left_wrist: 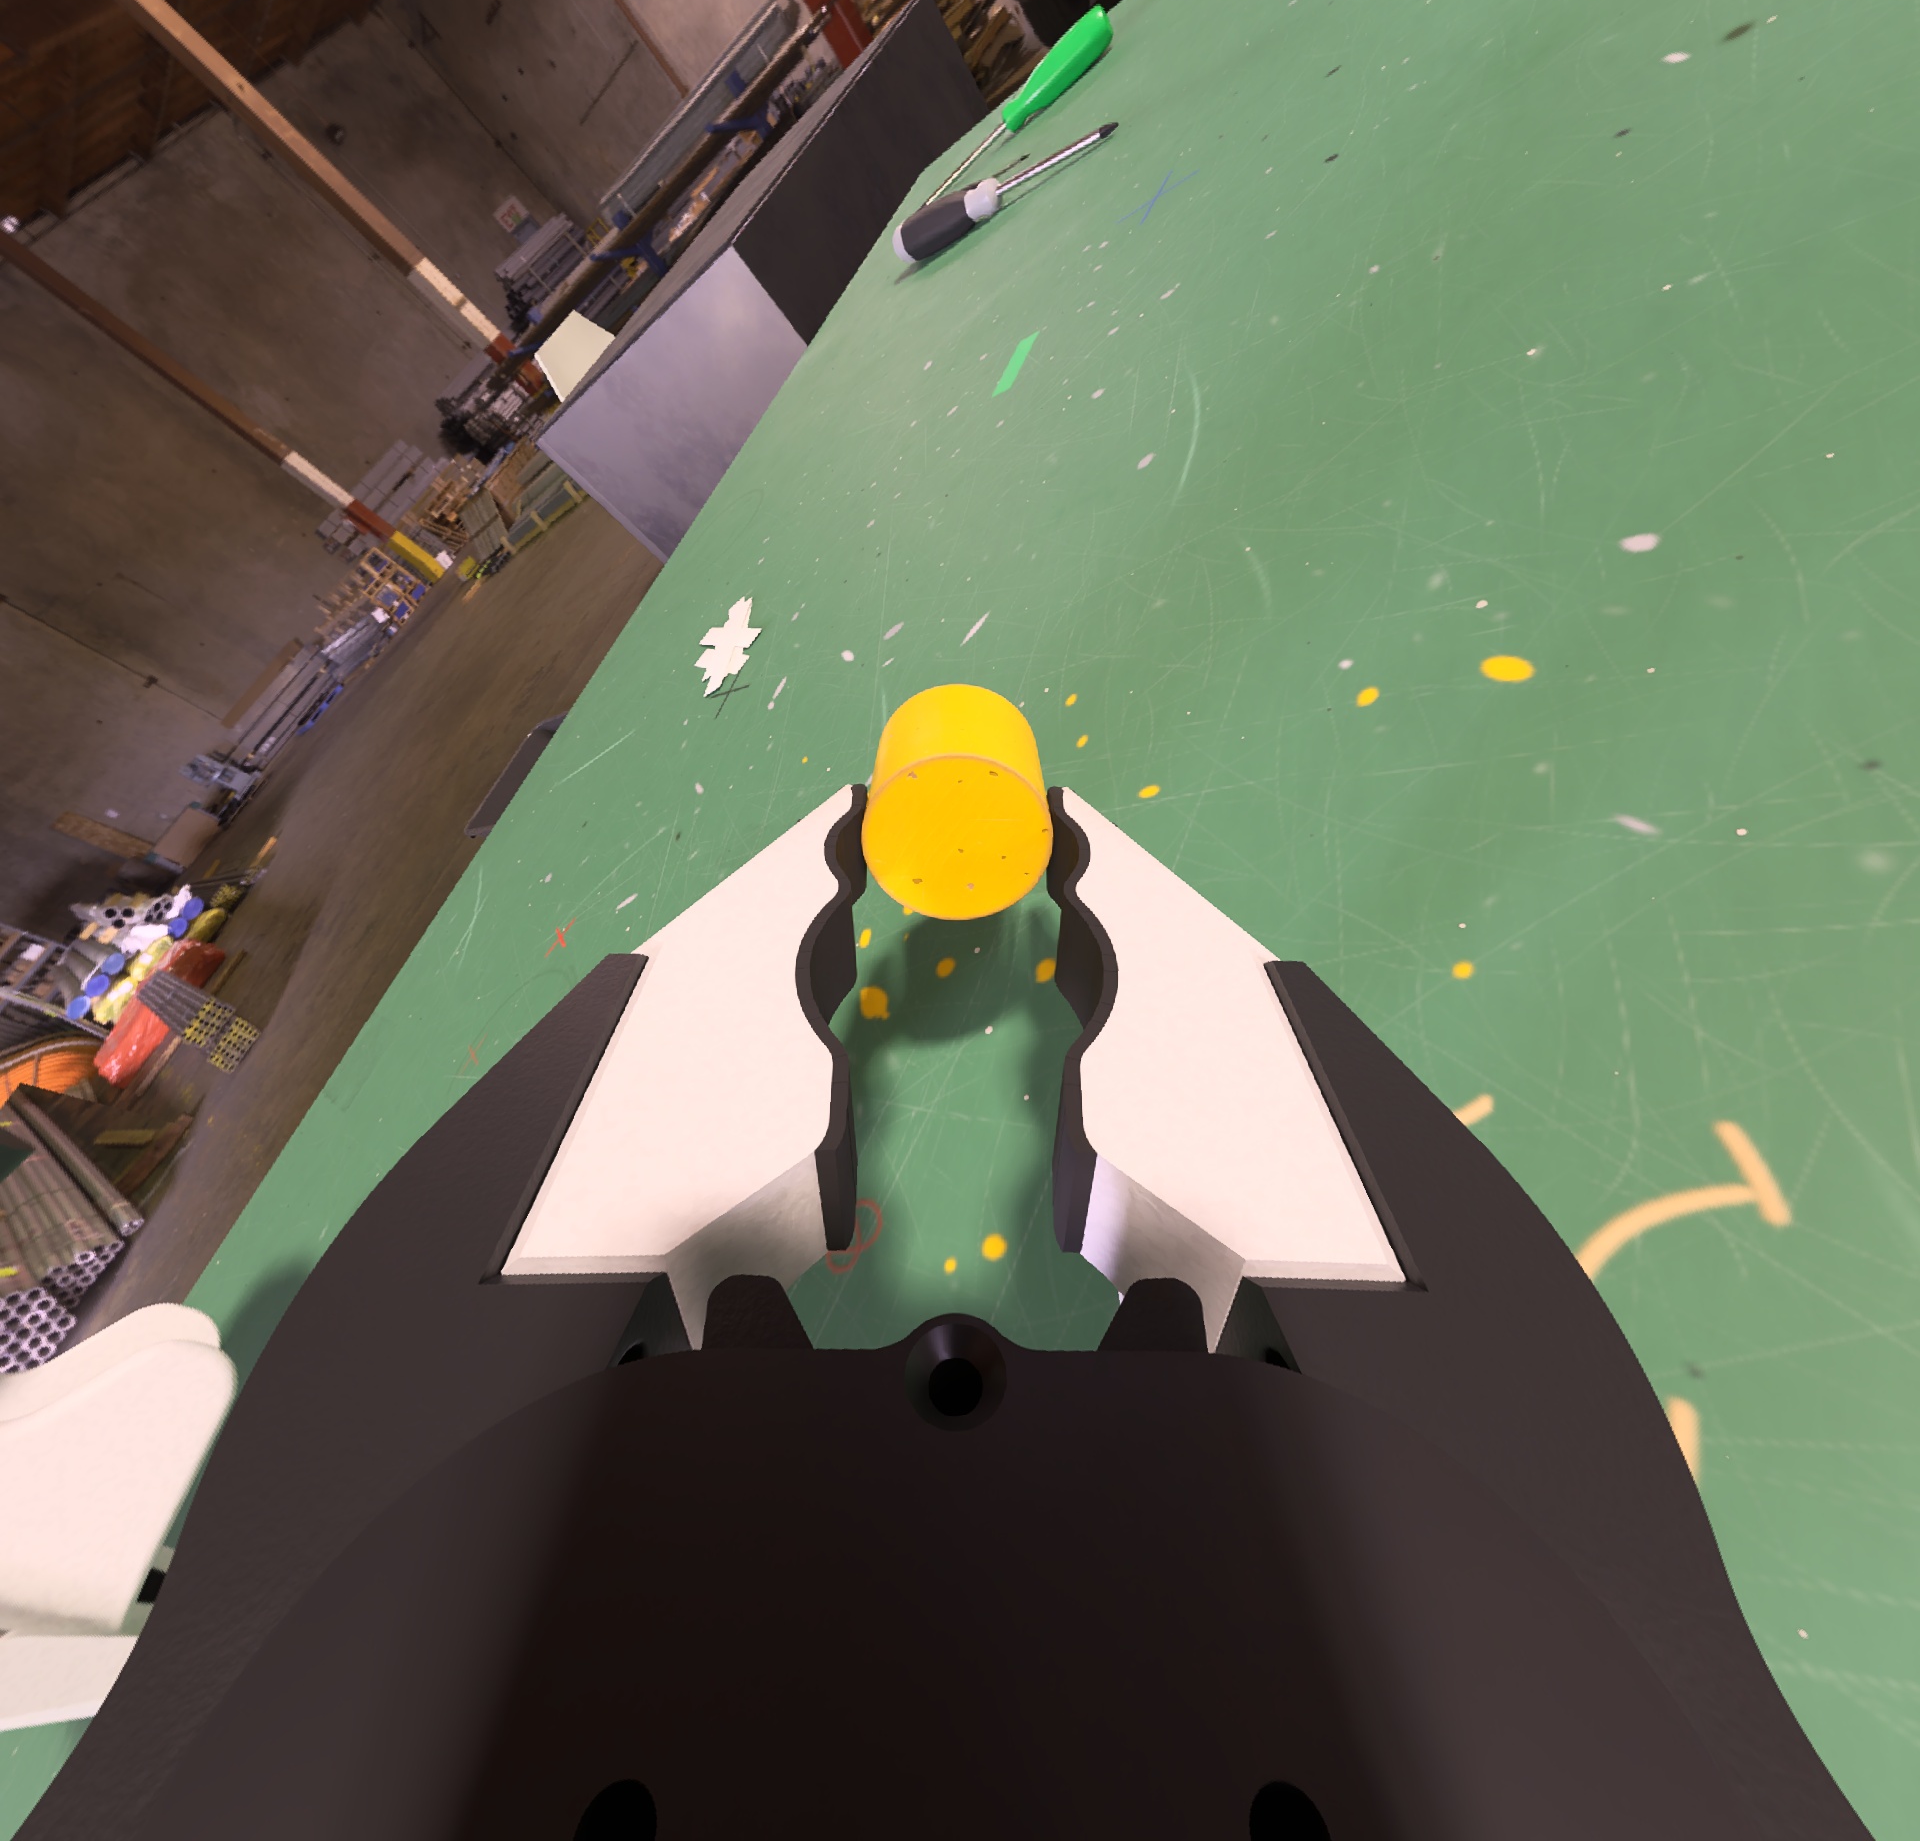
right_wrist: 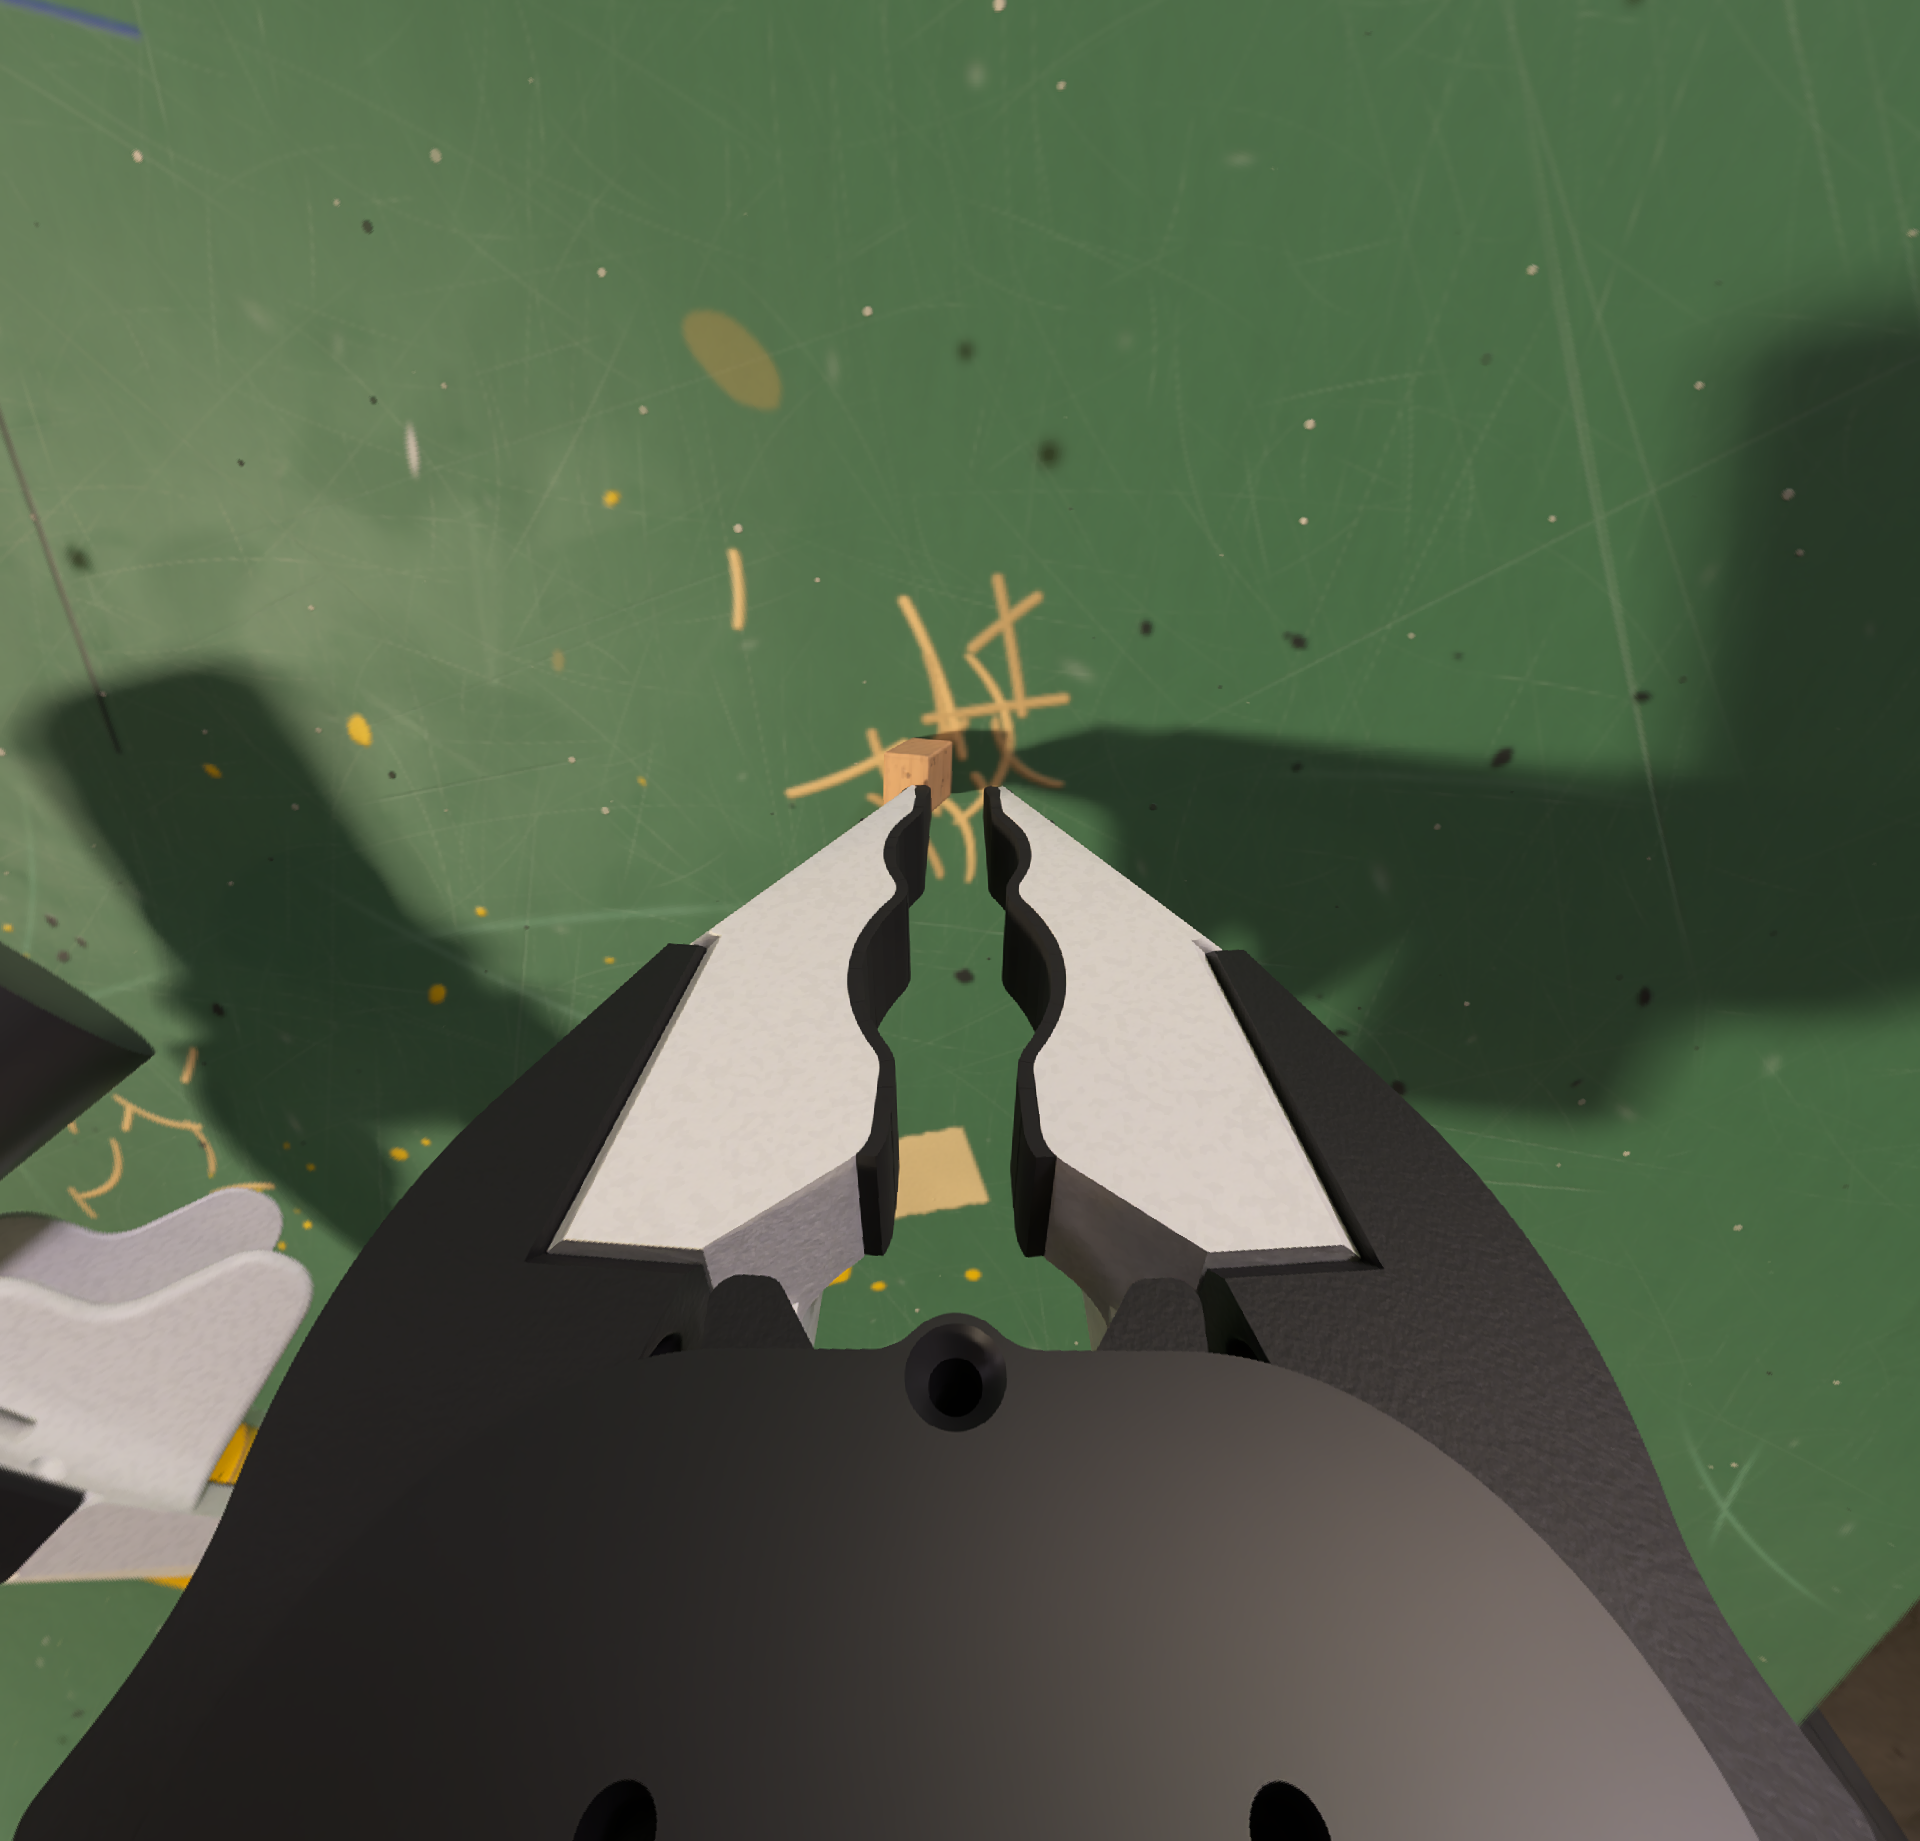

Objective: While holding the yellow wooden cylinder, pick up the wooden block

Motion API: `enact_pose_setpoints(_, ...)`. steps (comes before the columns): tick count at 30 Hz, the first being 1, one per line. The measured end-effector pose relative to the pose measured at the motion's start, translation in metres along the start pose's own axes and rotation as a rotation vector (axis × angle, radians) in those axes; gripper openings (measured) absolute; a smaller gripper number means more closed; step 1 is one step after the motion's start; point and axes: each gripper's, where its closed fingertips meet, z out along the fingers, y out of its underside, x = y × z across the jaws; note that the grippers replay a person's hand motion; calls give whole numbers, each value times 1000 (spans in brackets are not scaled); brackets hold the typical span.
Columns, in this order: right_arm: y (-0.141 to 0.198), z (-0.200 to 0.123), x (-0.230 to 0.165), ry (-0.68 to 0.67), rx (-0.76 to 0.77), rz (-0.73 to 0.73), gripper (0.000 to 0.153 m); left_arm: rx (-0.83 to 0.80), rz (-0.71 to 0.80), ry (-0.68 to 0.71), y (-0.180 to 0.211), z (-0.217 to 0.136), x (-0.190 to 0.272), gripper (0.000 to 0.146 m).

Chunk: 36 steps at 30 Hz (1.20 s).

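Halfway done: left gripper [left_wrist: 956, 825] clenched on yellow cylinder [left_wrist: 954, 804] at frame centre, lifted off green table [left_wrist: 1455, 441]; right gripper [right_wrist: 954, 796] parted, empty, tips just short of wooden block [right_wrist: 918, 768] mid-frame; block grab and lift left.

Two screwdrivers [left_wrist: 1003, 191] — green table [left_wrist: 1455, 441]

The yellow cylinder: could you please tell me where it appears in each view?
Left wrist view: the yellow cylinder sits at centre, clamped between the left gripper's fingertips.
Right wrist view: only a yellow sliver shows at the lower left edge, probably the cylinder.
Shared landmark: the green table.
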Motion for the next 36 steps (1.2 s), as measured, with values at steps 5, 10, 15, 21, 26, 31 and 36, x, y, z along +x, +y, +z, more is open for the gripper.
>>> enact_pose_setpoints(5, 0, 0, -5, 34, -61, -36, 13, -2, 4, 2, 1, 1, 0, 34)
enact_pose_setpoints(10, 0, 1, -3, 73, -85, -73, 2, -5, 9, 4, 2, 2, 1, 34)
enact_pose_setpoints(15, 0, -2, -3, 124, -16, -94, 0, -7, 7, 1, 3, 3, 0, 34)
enact_pose_setpoints(21, 12, -12, -9, 71, 71, -37, 9, -23, 35, 12, 5, 6, 4, 34)
enact_pose_setpoints(26, 6, -6, -3, 88, 98, 0, 14, -25, 39, 14, 5, 7, 5, 34)
enact_pose_setpoints(31, 1, 2, -9, 36, 69, 26, 16, -24, 33, 13, 5, 8, 4, 34)
enact_pose_setpoints(36, 3, 7, -11, 39, -2, 26, 18, -26, 36, 15, 6, 9, 4, 34)
